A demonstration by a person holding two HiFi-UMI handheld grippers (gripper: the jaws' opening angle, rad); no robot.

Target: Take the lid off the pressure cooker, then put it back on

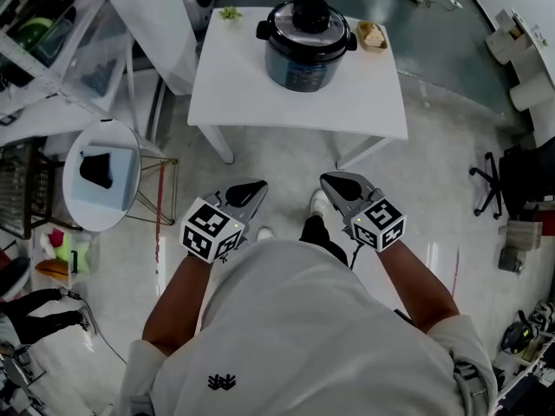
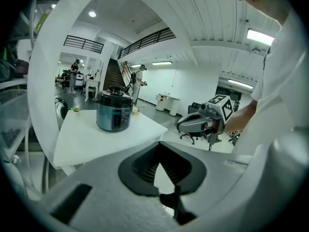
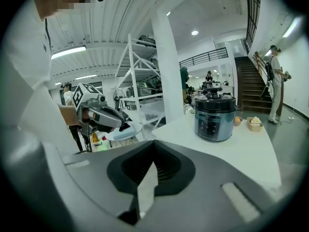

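1. Cooker (image 1: pixel 308 50) stands on the white table (image 1: pixel 260 94), toward its far edge. The lid (image 1: pixel 310 14) is on, black knob up.
2. Both grippers are held low in front of the person's body, over the floor and short of the table's near edge. The cooker is ahead and roughly between them, well apart from both.
3. Left gripper (image 1: pixel 253 189): jaws together, nothing between them, touching nothing.
4. Right gripper (image 1: pixel 336 185): jaws together, empty, touching nothing.
5. In the left gripper view the cooker sits above and left of the jaws. In the right gripper view it sits above and right.
6. The grippers point toward the table, tips angled slightly toward each other, near but not touching.
7. A small tray (image 1: pixel 372 35) is just right of the cooker, and a small plant (image 1: pixel 230 13) is at the table's far left corner.
8. A round side table (image 1: pixel 100 176) stands left of the left gripper.
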